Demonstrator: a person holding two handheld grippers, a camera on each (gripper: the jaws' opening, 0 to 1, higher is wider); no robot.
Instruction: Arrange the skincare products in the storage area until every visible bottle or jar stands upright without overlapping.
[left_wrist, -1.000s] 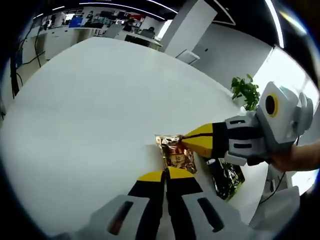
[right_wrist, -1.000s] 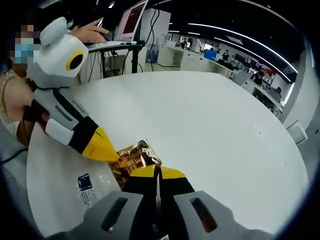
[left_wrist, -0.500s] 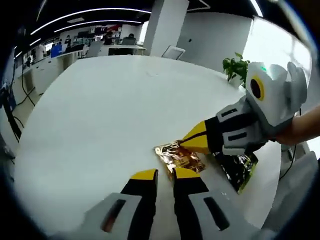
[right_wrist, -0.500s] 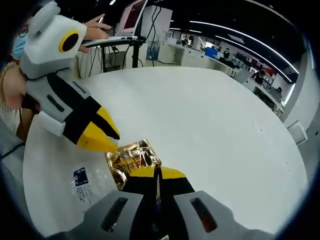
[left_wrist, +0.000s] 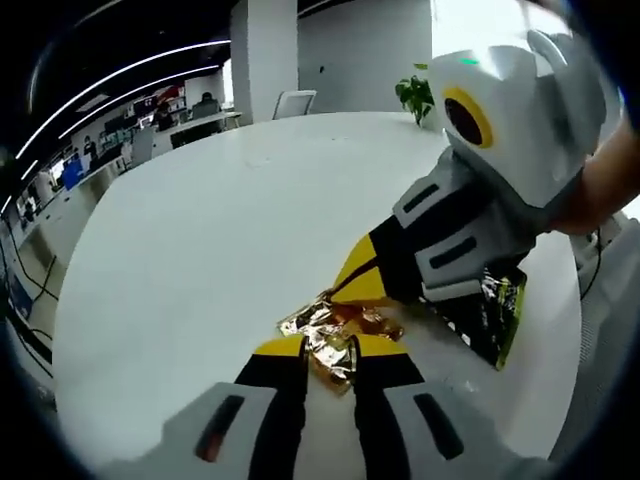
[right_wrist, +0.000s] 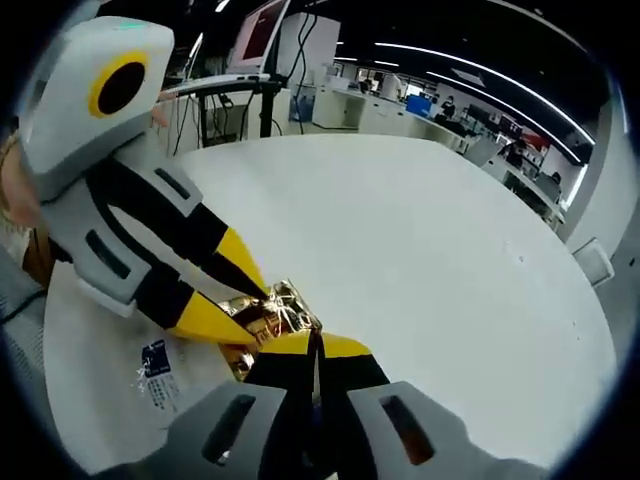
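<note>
A crumpled gold foil packet (left_wrist: 340, 322) lies on the white table (left_wrist: 190, 220). My left gripper (left_wrist: 330, 350) is open, and the packet's near end sits between its yellow tips. In the right gripper view the left gripper (right_wrist: 250, 312) comes in from the left, its two jaws spread around the gold packet (right_wrist: 287, 303). My right gripper (right_wrist: 315, 345) is shut on the packet's near edge. From the right of the left gripper view, the right gripper (left_wrist: 347, 290) reaches in with its tips together on the packet.
A dark foil packet (left_wrist: 492, 318) lies under the right gripper near the table edge. A white sachet with a blue label (right_wrist: 158, 368) lies left of the gold packet. A potted plant (left_wrist: 415, 95) and a chair (left_wrist: 292, 102) stand beyond the table.
My left gripper has moved in and now straddles the gold packet with its jaws spread wider. The right gripper stays shut on the packet.
</note>
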